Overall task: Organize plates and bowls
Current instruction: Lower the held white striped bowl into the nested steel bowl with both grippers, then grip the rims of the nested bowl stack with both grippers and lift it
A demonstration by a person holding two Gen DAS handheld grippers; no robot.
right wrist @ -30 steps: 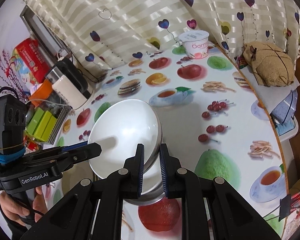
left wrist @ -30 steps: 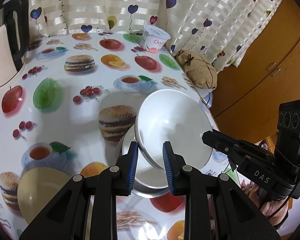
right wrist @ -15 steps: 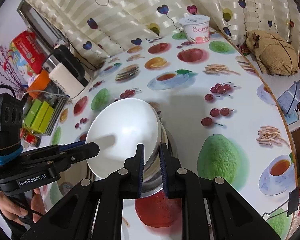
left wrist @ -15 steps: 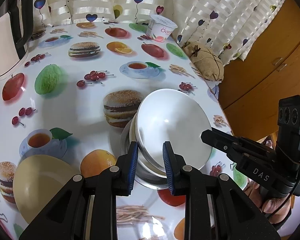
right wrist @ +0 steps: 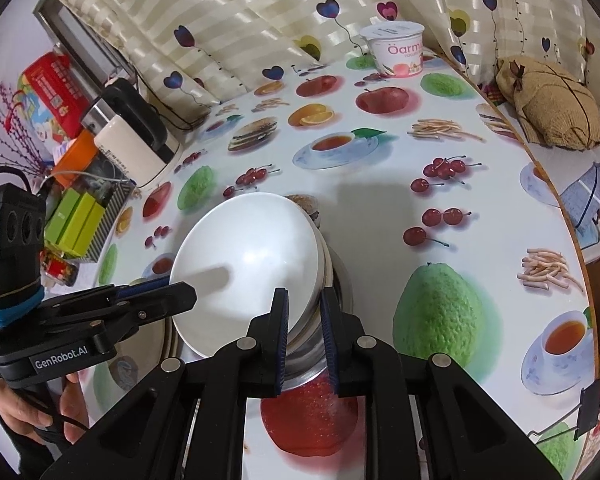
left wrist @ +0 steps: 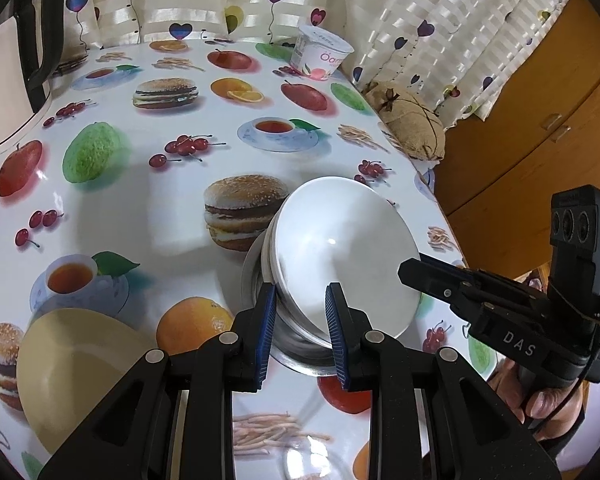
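Moved: white bowl (left wrist: 340, 256) brought lower than a second earlier, closer onto the stack, carried down by both tongs together.
Location: white bowl sat tilted over the lower white bowl (left wrist: 269, 256), itself nested in the steel dish (left wrist: 249, 276) on the fruit-print table (left wrist: 140, 208), near its right edge; seemed to touch the lower bowl on the far side, near side raised.
Left gripper (left wrist: 300, 304): clamped on the near rim of the white bowl, rim caught between the blue pads.
Right gripper (right wrist: 304, 308): closed on the opposite rim of the white bowl; jaws just eased slightly apart, rim between them.
Stage (judged): nesting almost done, bowl not yet level, release pending.
Risk 1: uneven release; if the right grip slackened first, bowl likely to pivot on the left pads and drop with a clack, or chip a rim.
Risk 2: tilt kept at release; bowl likely to settle crooked or slide off toward the table edge, close by on that side.
Risk 3: glazed rim slippery under narrow pads; slip possible before seating.
Risk 4: steel dish light and smooth-bottomed; sideways push possibly enough to skate the whole stack.
Nearby: yellow plate (left wrist: 72, 368) apart at the left, not yet stacked.
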